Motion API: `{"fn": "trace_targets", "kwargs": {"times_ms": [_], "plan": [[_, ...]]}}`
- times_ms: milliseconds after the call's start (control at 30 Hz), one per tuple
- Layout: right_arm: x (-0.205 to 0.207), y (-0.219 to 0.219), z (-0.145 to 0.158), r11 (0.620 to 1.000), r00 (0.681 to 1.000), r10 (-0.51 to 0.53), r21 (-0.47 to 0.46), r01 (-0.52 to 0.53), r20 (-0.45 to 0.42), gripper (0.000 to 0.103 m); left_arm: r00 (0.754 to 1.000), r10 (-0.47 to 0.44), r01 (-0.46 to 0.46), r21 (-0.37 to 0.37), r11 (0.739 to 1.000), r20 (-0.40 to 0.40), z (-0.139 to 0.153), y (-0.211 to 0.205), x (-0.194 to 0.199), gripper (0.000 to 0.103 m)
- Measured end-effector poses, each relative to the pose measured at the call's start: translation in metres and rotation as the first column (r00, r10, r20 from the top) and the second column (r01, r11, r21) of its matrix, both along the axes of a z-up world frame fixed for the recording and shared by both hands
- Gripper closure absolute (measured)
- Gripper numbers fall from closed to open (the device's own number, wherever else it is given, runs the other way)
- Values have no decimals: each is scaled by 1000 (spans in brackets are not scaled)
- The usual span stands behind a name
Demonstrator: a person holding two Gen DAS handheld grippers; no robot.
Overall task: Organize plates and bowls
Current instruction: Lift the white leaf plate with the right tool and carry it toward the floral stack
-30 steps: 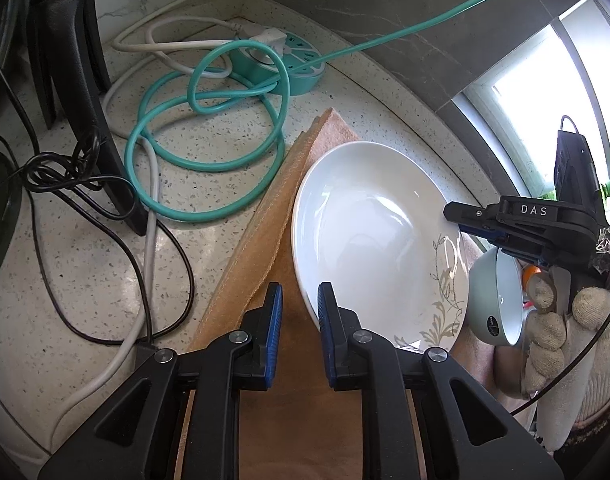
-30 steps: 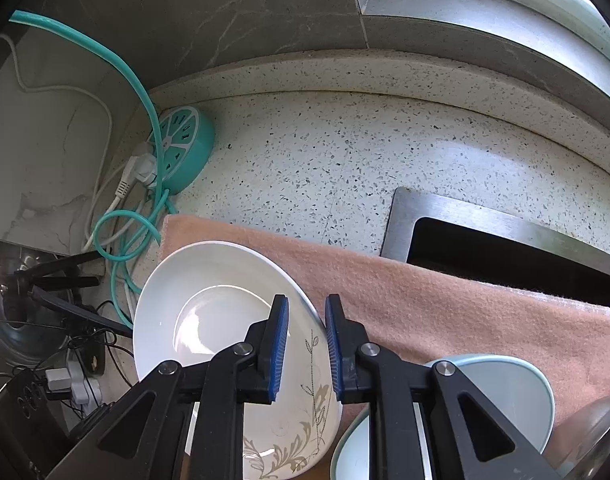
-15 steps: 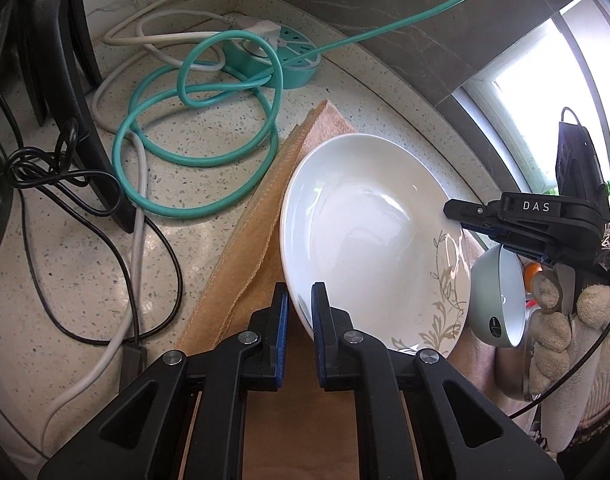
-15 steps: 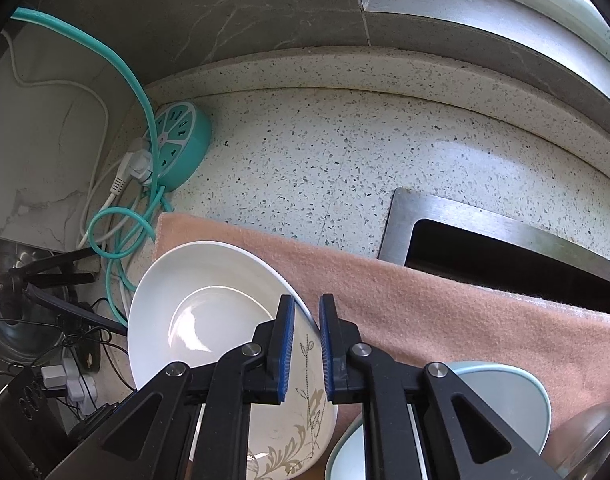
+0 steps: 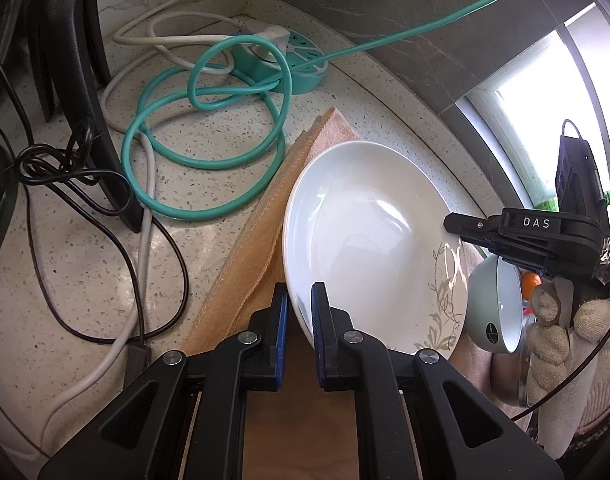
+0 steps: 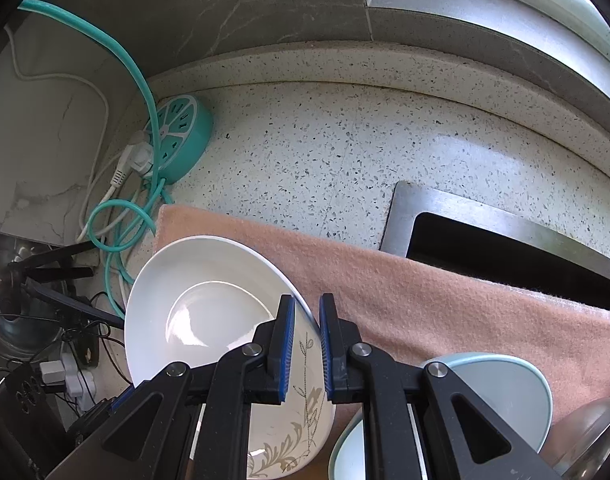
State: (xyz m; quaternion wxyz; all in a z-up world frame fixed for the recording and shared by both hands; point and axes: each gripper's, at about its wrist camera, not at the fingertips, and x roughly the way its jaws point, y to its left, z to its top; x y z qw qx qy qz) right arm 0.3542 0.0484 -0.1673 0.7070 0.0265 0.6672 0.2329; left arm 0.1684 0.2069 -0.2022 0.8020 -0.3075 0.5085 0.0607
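Both claws are clamping the white plate (image 5: pixel 369 240) by opposite rims: the left claw (image 5: pixel 301 320) near its plain edge, the right claw (image 6: pixel 307 340) by the leaf pattern. The plate is sitting over the pink cloth (image 6: pixel 425 288) on the speckled worktop (image 6: pixel 345 152), a pale green bowl (image 6: pixel 509 392) just beside it.

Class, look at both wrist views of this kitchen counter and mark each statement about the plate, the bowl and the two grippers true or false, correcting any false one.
1. Both grippers are shut on the white plate. True: the left gripper and the right gripper each clamp its rim.
2. The plate is plain white all over. False: it has a leaf pattern on one side.
3. A pale green bowl sits beside the plate. True.
4. The plate lies over bare stone. False: a peach cloth is under it.
5. The teal cable is coiled inside the plate. False: it lies on the countertop.
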Motion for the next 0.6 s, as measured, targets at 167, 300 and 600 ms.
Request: {"fn": "trace_targets", "kwargs": {"times_ms": [167,300,600], "plan": [[-7,7,1,999,999,35,-3,-35,-3,92,1000,12,-12,17,1000,-2,2,7,-3,94],[-9,8,2,999,999,43,3,-43,-10,91,1000,17,-17,23,1000,-4,4,9,-5,94],[-22,9,3,998,998,50,27,-49,-33,91,999,48,-48,20,999,1,9,20,-12,94]]}}
